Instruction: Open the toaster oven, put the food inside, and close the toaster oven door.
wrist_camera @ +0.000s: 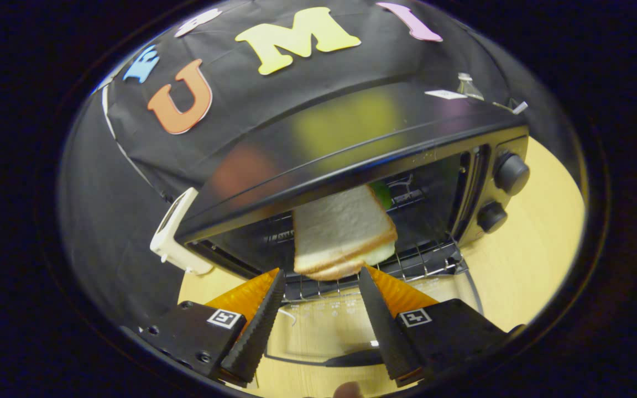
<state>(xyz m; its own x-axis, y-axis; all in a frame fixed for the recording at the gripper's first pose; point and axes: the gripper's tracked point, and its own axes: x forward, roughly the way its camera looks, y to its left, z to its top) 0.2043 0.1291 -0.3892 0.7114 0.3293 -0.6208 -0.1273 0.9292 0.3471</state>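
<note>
White sandwich (pixel 345 235), seemingly green-filled, rack-borne

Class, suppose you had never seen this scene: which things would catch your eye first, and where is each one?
The sandwich of white bread stands out first, lying on the wire rack inside the open toaster oven, just ahead of the gripper, whose fingers are spread apart and hold nothing. Next come the two dark knobs on the oven's control panel, beside the rack. The lowered glass door lies under the fingers on the pale wooden table.
</note>
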